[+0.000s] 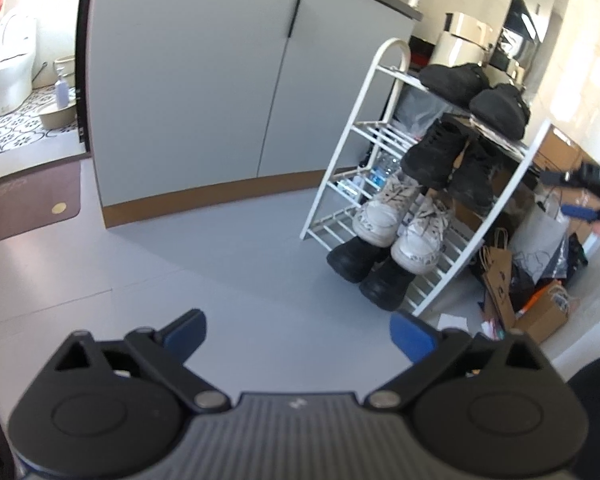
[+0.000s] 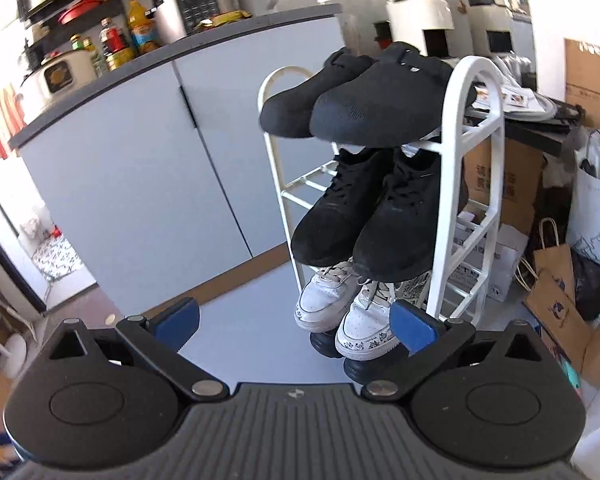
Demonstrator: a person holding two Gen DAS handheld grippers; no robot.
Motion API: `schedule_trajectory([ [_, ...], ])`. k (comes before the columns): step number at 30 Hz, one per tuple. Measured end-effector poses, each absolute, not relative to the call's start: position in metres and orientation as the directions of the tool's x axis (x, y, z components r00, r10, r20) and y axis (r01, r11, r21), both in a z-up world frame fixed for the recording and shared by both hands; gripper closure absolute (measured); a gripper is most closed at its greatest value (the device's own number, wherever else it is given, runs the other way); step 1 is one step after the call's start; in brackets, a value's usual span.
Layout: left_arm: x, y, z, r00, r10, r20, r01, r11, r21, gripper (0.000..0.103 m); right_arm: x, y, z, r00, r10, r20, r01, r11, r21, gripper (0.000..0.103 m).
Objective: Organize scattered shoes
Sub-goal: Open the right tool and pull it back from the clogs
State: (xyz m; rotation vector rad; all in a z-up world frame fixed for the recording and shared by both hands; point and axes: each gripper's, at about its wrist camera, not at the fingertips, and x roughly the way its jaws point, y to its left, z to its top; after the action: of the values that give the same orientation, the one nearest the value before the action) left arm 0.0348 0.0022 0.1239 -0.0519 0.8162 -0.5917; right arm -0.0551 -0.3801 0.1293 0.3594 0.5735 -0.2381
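Observation:
A white tiered shoe rack (image 1: pixel 360 120) (image 2: pixel 478 128) stands beside a grey cabinet. Black clogs (image 1: pixel 476 92) (image 2: pixel 364 100) lie on its top shelf, black lace-up sneakers (image 1: pixel 440 156) (image 2: pixel 364 216) below them, white patterned sneakers (image 1: pixel 396 224) (image 2: pixel 348 312) under those, and black chunky shoes (image 1: pixel 364 268) (image 2: pixel 360 366) at the bottom. My left gripper (image 1: pixel 298 336) is open and empty over bare grey floor, well short of the rack. My right gripper (image 2: pixel 296 324) is open and empty, close in front of the rack's lower shelves. It also shows at the right edge of the left wrist view (image 1: pixel 592 196).
The grey cabinet (image 1: pixel 204 92) (image 2: pixel 140 152) holds bottles and a cooker (image 2: pixel 188 0) on top. Paper bags and boxes (image 1: pixel 532 280) (image 2: pixel 560 292) crowd the floor right of the rack. A brown mat (image 1: pixel 28 200) lies before a bathroom doorway with a toilet (image 1: pixel 12 64).

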Motion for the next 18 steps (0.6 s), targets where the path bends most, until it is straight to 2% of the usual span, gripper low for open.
schedule_trajectory([
  [3,0.033,-0.001,0.122,0.52,-0.52,-0.677,0.469,0.837,-0.282,0.0,-0.057,-0.374,0.115,0.806,-0.142,-0.575,0.341,0.905,0.255,0.0],
  [12,0.021,-0.011,0.127,0.556,-0.493,-0.67,0.497,0.842,-0.207,0.0,-0.06,-0.349,0.087,0.783,-0.149,-0.604,0.369,0.892,0.26,0.0],
  [18,0.019,-0.012,0.132,0.575,-0.491,-0.654,0.491,0.847,-0.203,0.0,-0.059,-0.309,0.088,0.78,-0.117,-0.615,0.283,0.942,0.179,0.0],
])
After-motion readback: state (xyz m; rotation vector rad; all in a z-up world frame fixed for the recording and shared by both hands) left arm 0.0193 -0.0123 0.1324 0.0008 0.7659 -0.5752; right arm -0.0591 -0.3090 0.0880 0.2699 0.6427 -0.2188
